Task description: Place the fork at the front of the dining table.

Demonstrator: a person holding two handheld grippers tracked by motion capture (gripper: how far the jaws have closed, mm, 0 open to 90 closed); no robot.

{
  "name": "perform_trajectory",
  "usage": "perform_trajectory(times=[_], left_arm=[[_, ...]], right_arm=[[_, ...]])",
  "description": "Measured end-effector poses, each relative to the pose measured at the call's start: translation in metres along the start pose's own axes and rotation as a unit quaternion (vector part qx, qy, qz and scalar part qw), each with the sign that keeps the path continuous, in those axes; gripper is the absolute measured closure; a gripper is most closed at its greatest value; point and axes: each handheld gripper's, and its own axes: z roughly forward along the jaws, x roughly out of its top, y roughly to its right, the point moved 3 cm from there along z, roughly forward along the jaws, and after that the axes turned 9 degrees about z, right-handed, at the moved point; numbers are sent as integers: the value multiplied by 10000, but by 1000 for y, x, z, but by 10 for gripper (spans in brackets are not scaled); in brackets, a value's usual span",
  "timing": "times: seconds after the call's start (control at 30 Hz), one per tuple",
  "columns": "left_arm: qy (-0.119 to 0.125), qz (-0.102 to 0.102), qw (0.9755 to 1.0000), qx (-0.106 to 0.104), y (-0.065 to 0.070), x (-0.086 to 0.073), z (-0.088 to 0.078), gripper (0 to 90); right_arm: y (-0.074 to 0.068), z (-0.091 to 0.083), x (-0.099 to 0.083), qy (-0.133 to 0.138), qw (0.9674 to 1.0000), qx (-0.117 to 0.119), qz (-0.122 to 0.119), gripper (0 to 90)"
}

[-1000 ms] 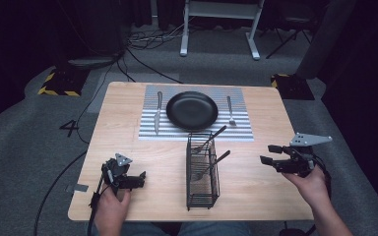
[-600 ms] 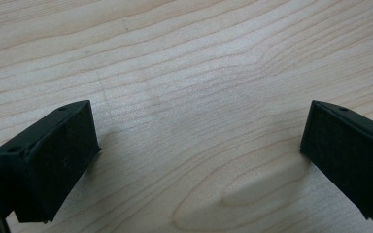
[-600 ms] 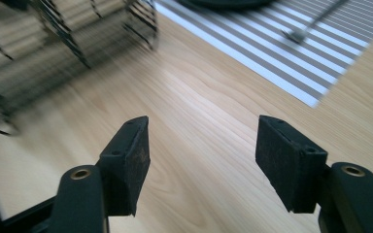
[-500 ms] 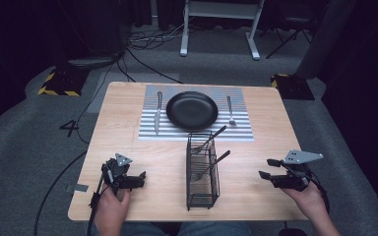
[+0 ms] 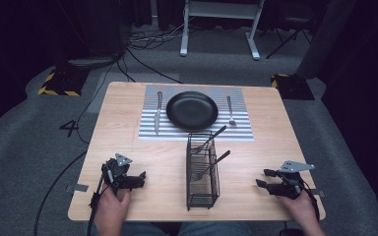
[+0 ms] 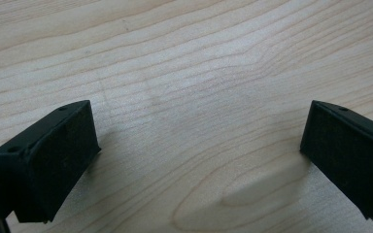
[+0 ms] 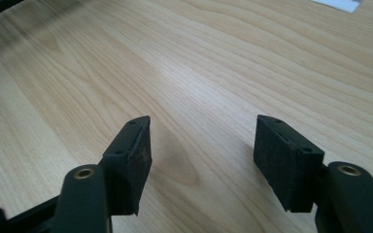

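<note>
A black wire cutlery basket [image 5: 202,169] stands at the table's front middle with two utensils [image 5: 211,164] leaning in it. Behind it a black plate [image 5: 192,110] lies on a striped placemat [image 5: 148,132], with a knife [image 5: 157,114] to its left and a fork [image 5: 230,109] to its right. My left gripper [image 5: 139,177] rests on the wood at the front left, open and empty, its jaws wide apart over bare wood [image 6: 199,145]. My right gripper [image 5: 266,178] sits low at the front right, open, nothing between its pads [image 7: 201,150].
The wooden table [image 5: 128,103] stands on grey carpet. Beyond its far edge are cables, a white stand's legs [image 5: 219,29] and yellow-black floor markers [image 5: 56,81]. Bare wood lies on both sides of the basket.
My right gripper has come down and back toward the table's front right edge. The left gripper has stayed put.
</note>
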Motion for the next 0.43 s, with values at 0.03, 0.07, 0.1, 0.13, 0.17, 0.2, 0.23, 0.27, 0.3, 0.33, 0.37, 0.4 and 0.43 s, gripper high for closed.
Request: perform_trajectory(times=[0.03, 0.07, 0.1, 0.13, 0.17, 0.2, 0.23, 0.27, 0.3, 0.33, 0.37, 0.4, 0.43], left_arm=[[-1, 0, 10000, 0, 0, 0, 0, 2], [0, 0, 10000, -1, 0, 0, 0, 2], [0, 0, 10000, 0, 0, 0, 0, 2], [0, 1, 10000, 0, 0, 0, 0, 2], [-1, 2, 10000, 1, 0, 0, 0, 2], [1, 0, 10000, 0, 0, 0, 0, 2], [-3, 3, 10000, 3, 0, 0, 0, 2], [0, 1, 10000, 0, 0, 0, 0, 2], [-5, -5, 10000, 4, 0, 0, 0, 2], [-5, -5, 10000, 9, 0, 0, 0, 2], [2, -22, 10000, 16, 0, 0, 0, 2], [0, -20, 10000, 24, 0, 0, 0, 2], [0, -22, 10000, 25, 0, 0, 0, 2]], right_arm=[[1, -1, -1, 28, 10000, -58, -5, 382], [2, -1, -1, 45, 9999, -92, -27, 372], [3, -1, -2, 72, 9998, -189, -87, 354], [4, 0, -2, 61, 9996, -234, -148, 333], [4, 0, -2, 33, 9993, -304, -226, 293], [4, 2, -1, -17, 9988, -363, -341, 206], [5, 4, 0, -109, 9987, -353, -357, 111], [5, 8, 1, -196, 9984, -421, -319, 44], [6, 9, 2, -249, 9982, -480, -278, 7], [6, 10, 2, -284, 9981, -510, -219, 0], [7, 10, 2, -282, 9981, -508, -223, 0], [7, 10, 2, -281, 9980, -512, -226, 0], [7, 10, 2, -282, 9981, -509, -223, 0]])
